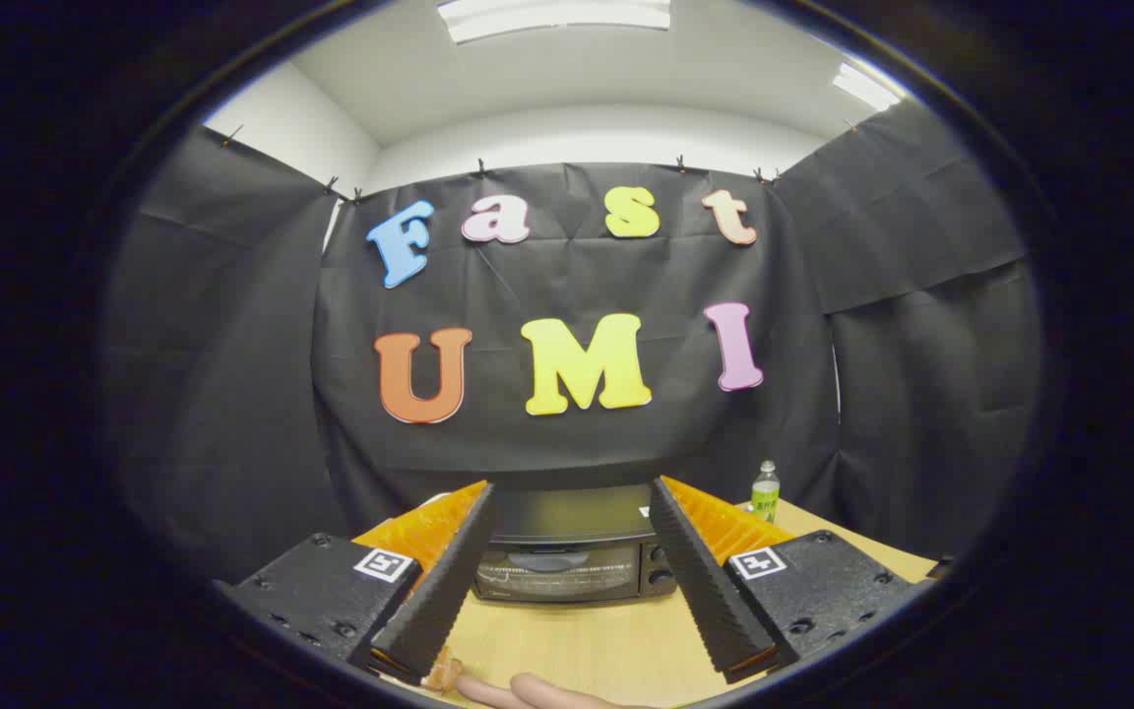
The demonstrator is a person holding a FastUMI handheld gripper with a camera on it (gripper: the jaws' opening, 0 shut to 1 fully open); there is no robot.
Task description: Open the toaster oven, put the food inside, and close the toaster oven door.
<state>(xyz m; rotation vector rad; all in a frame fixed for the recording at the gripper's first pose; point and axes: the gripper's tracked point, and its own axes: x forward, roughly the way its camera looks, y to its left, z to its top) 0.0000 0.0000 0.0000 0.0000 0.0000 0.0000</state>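
A black toaster oven (567, 553) stands on the wooden table (587, 640) against the booth's wall, straight ahead of my gripper (572, 497). Its glass door looks closed, and two knobs (661, 564) sit on its right side. My gripper is open, held above the table, with the oven seen in the wide gap between the fingers. Food lies on the table below the fingers: a sausage-like piece (537, 692) and a small brownish bit (444, 675) beside the left finger's base, both partly hidden.
A small green drink bottle (765, 491) stands on the table to the right of the oven, near the cloth wall. Bare wooden tabletop stretches between the oven and the food.
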